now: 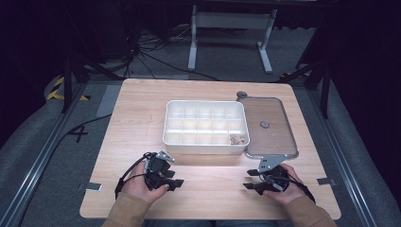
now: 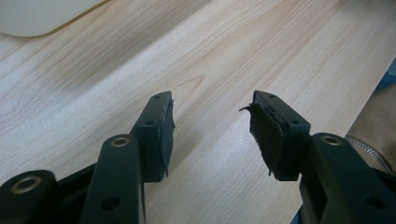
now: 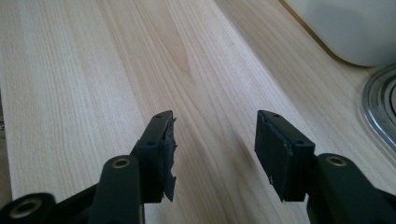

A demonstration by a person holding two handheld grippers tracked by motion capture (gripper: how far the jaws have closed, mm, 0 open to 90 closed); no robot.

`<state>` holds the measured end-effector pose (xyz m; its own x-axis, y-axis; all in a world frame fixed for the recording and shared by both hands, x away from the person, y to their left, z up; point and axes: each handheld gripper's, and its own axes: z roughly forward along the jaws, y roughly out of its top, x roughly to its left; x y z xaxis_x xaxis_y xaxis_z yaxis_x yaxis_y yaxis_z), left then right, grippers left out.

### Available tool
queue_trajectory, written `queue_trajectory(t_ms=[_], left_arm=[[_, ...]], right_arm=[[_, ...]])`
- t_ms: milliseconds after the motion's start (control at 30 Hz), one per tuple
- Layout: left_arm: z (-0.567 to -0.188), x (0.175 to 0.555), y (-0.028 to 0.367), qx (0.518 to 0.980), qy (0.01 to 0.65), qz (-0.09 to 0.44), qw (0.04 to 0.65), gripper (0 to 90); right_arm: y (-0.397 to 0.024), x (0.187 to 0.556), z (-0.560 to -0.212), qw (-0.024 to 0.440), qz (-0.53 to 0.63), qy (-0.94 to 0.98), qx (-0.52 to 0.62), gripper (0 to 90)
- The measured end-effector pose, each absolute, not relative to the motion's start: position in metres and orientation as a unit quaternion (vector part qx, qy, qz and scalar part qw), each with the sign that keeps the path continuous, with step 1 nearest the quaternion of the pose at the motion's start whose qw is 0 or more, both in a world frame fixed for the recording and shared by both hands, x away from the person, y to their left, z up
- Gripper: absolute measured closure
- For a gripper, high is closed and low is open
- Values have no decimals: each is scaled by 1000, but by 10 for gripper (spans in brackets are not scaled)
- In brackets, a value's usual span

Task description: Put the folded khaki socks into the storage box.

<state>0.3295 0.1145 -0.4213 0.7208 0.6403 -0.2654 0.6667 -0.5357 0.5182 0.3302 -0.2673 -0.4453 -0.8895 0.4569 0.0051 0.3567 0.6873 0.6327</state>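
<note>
- Both forearms in tan sleeves come in from the near edge of the wooden table, well short of the white compartment box that sits at the table's middle.
- On the near left of the box, the left hand rests low on the tabletop, wrapped around the left gripper, whose jaws point sideways toward the right hand.
- Seen from the left gripper view, the left gripper has its jaws spread wide with only bare wood between the worn black pads; a corner of the box shows at the upper left.
- On the near right of the box, the right hand lies on the table holding the right gripper, its jaws pointing sideways toward the left hand.
- From the right gripper view, the right gripper also stands wide apart and grips nothing, with plain wood under it.
- That same view shows the box wall at the upper right.
- Right of the box and touching its side lies the clear lid with a small round knob at its middle.
- Inside the box, its near right compartment holds a few small pale brown pieces.
</note>
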Motion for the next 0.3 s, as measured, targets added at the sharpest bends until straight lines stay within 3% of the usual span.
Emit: queue_trajectory(t_ms=[300], left_arm=[[-426, 332, 115, 880, 368, -21, 299, 480]], right_arm=[[-265, 331, -449, 87, 329, 915, 218, 472]])
